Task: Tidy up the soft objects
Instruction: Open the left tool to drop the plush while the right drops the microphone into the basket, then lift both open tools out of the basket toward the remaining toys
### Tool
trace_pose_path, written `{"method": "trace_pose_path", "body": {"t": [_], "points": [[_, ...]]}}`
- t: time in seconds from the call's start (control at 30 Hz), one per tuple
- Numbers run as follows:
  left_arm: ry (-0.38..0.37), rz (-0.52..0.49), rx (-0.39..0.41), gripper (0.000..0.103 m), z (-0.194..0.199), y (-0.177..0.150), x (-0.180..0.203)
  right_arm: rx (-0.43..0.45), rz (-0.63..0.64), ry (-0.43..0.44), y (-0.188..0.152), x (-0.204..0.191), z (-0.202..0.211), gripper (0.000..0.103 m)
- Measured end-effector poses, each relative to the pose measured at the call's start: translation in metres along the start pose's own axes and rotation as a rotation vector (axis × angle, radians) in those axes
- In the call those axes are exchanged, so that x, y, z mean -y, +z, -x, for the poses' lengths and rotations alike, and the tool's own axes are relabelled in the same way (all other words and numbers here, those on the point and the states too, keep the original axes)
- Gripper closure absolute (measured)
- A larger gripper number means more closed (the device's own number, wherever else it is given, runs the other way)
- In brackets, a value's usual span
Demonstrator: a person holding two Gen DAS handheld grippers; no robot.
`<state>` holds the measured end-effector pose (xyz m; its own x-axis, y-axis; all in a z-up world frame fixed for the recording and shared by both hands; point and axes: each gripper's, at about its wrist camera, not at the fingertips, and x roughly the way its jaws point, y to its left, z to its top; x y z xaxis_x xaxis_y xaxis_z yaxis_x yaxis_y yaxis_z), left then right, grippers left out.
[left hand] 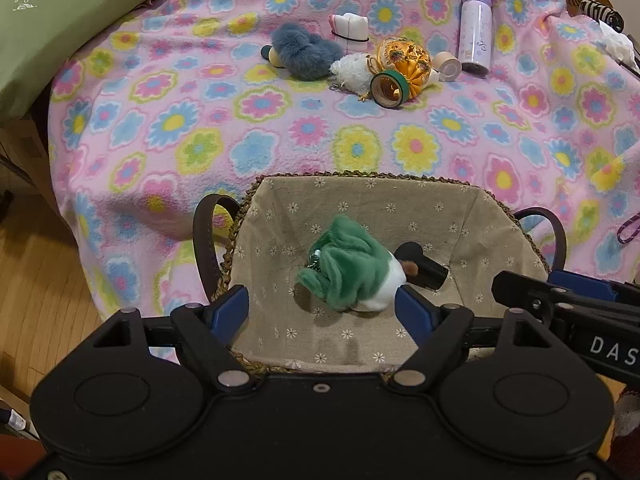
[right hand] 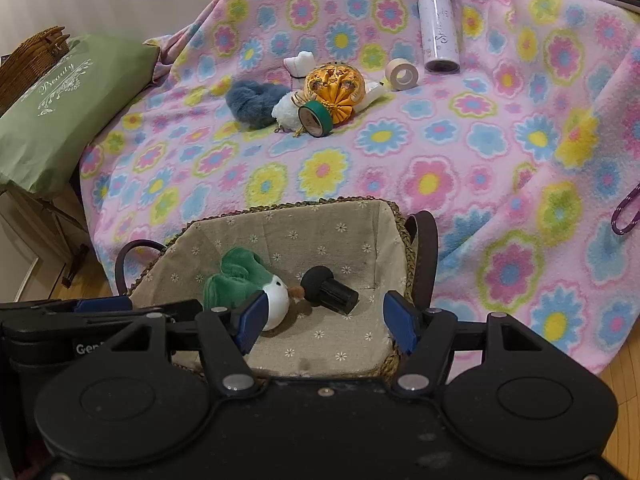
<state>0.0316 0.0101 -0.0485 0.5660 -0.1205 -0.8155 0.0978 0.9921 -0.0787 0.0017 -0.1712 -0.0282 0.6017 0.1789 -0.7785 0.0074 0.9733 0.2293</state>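
Flowered blanket [left hand: 280,152]; basket's [left hand: 360,184] green plush [left hand: 344,268] beak toward right gripper [right hand: 324,320], both grippers spread.

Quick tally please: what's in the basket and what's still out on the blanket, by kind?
In the basket:
Plush toys: 1, green and white
Black foam-tipped pieces: 1

On the blanket:
Fluffy items: 2, blue, white
Orange cushion: 1
Tape rolls: 2, green, beige
Bottle: 1
White folded bundle: 1

Total: 9
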Motion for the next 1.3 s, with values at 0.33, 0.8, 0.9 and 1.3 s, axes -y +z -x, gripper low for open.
{"method": "trace_pose_path", "body": {"t": [0.33, 0.8, 0.9, 1.3], "points": [[0.002, -0.003, -0.001, 0.026, 0.000, 0.000, 0.000, 0.000, 0.000, 0.000, 0.000, 0.001, 0.000, 0.040], [0.003, -0.003, 0.000, 0.026, -0.001, -0.001, 0.001, 0.005, -0.001, 0.000, -0.001, 0.001, 0.000, 0.039], [0.002, -0.001, 0.007, 0.026, 0.001, -0.001, 0.000, 0.020, -0.003, -0.007, 0.000, 0.001, 0.002, 0.039], [0.033, -0.039, 0.080, 0.026, 0.014, 0.014, -0.006, 0.060, 0.033, -0.030, 0.012, 0.003, 0.003, 0.036]]}}
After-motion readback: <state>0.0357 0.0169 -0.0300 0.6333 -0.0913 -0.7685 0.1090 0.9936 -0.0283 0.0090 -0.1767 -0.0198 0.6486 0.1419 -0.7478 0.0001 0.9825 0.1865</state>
